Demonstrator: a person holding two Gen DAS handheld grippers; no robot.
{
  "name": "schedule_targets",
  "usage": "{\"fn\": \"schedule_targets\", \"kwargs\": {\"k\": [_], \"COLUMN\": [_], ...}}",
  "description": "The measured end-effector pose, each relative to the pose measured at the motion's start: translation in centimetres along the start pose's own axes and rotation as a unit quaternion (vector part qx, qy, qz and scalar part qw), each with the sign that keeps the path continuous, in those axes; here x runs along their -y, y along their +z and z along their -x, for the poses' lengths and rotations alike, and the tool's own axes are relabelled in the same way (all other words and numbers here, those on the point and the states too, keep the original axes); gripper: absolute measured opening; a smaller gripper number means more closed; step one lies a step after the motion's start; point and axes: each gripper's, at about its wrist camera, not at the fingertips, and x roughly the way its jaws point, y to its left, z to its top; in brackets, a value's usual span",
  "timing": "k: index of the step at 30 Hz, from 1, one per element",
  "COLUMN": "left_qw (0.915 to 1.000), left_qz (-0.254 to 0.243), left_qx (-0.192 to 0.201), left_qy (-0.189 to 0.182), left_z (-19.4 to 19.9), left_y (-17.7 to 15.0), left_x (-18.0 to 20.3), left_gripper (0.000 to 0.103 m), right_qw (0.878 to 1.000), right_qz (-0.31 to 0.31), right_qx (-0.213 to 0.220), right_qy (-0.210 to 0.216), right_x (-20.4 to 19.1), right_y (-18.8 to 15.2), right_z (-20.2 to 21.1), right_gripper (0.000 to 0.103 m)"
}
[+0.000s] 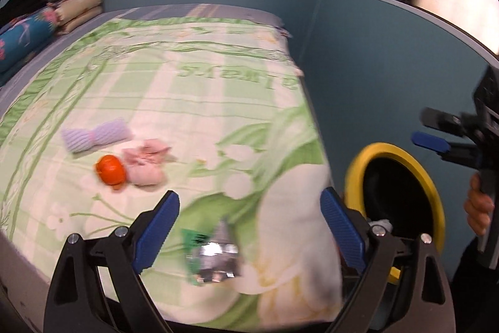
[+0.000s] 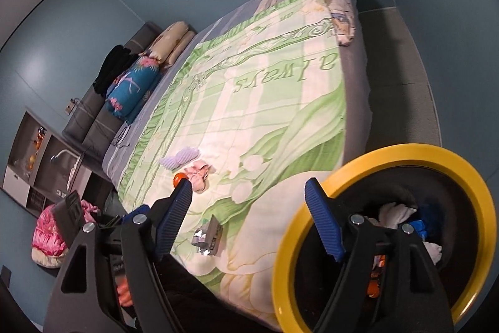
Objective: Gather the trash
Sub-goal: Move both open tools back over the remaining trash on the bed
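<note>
Here both grippers' fingers gape empty: left gripper (image 1: 249, 227) over a foil wrapper (image 1: 215, 258), seemingly lying on the bed (image 1: 199, 102); yellow-rimmed bin (image 1: 402, 192) at three o'clock; right gripper (image 2: 249, 220).

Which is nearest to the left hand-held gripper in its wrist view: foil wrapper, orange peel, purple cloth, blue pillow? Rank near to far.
1. Foil wrapper, lying between the fingers of the open left hand-held gripper.
2. Orange peel, mid-bed, left.
3. Purple cloth, just beyond the peel.
4. Blue pillow, at the headboard, far left.

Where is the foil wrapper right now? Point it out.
The foil wrapper lies on the bedspread near the bed's near edge, between the left gripper fingers in its view, left of the yellow-rimmed bin.
</note>
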Motion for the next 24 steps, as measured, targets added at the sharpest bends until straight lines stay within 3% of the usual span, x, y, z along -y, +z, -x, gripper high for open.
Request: {"fn": "schedule_targets", "kwargs": {"k": [15,24], "left_qw": [0.9929,0.9857], "left_qz": [0.087,0.128], "left_qx": [-0.003,-0.021], "left_qy": [0.08,0.108], "left_z": [-1.4,-4.1], "left_y": [0.3,0.5], "left_x": [-10.6,-15.7], "left_gripper": [0.089,0.089], "right_qw": [0.997,0.992], "right_qz": [0.05,0.066], "right_qx": [-0.063,-0.109], "right_qy": [0.012,0.009], "right_x": [-5.4,-7.1], "right_y": [-1.6,-2.8], "right_z": [-6.2,-11.3], "right_gripper": [0.072,0.072]}}
